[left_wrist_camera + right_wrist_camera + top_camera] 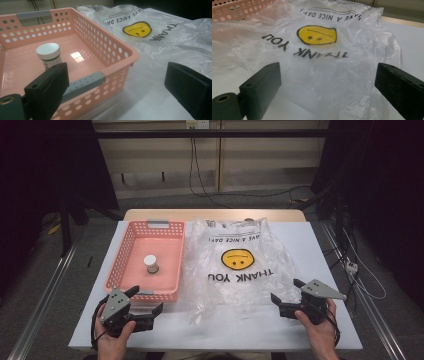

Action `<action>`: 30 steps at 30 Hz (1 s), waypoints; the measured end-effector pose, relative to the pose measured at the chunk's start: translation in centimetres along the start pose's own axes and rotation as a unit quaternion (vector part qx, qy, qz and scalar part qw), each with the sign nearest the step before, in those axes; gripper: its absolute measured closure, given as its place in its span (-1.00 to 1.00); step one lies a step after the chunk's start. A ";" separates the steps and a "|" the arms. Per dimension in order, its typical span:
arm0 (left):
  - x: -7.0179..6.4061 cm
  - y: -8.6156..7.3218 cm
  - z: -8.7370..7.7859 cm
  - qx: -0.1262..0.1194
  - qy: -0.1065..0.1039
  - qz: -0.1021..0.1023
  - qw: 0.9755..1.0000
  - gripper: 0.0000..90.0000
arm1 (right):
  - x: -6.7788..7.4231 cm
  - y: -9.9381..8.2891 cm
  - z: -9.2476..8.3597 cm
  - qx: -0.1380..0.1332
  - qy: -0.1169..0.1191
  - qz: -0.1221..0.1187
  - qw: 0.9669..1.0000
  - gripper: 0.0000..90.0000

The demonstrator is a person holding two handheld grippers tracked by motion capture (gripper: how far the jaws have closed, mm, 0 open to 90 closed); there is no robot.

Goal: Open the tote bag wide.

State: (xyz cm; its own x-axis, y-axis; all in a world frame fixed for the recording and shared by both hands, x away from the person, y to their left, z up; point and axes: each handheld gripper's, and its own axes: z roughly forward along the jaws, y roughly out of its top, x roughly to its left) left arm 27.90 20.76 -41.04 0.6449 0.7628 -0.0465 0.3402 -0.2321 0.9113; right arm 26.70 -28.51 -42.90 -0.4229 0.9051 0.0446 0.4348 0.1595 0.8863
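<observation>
Approaching the plastic bag [240, 265] and pink basket [131, 242] with both jaws wide, empty.
Right gripper [289, 296] should pinch one bag layer; left gripper [145, 301] waits near the jar [151, 264].

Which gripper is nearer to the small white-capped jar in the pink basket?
Left. The left gripper sits at the basket's near edge, just below the jar. The right gripper is across the plastic bag, near the table's right side.

jar [49, 55] label half behind tongs pad, basket [105, 45] cut off left
</observation>
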 end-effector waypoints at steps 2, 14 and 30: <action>0.0 0.0 0.0 0.002 0.000 -0.002 1.000 -0.88 | 0.0 0.1 -0.1 0.002 0.004 0.003 1.000 -0.85; -0.1 -0.1 0.2 0.008 -0.003 0.003 1.000 -0.88 | 0.3 1.0 -0.1 0.022 0.032 -0.011 0.999 -0.82; -0.2 -0.1 0.6 0.018 -0.013 0.014 1.000 -0.89 | 4.6 3.0 3.8 0.111 0.113 -0.078 0.984 -0.83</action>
State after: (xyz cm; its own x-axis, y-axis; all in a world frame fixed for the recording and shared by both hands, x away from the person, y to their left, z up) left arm 28.07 20.26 -41.37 0.6711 0.7407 -0.0325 0.3461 -0.2742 0.8973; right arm 29.02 -22.35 -41.79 -0.6537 0.7557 0.0398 0.5030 0.3947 0.7689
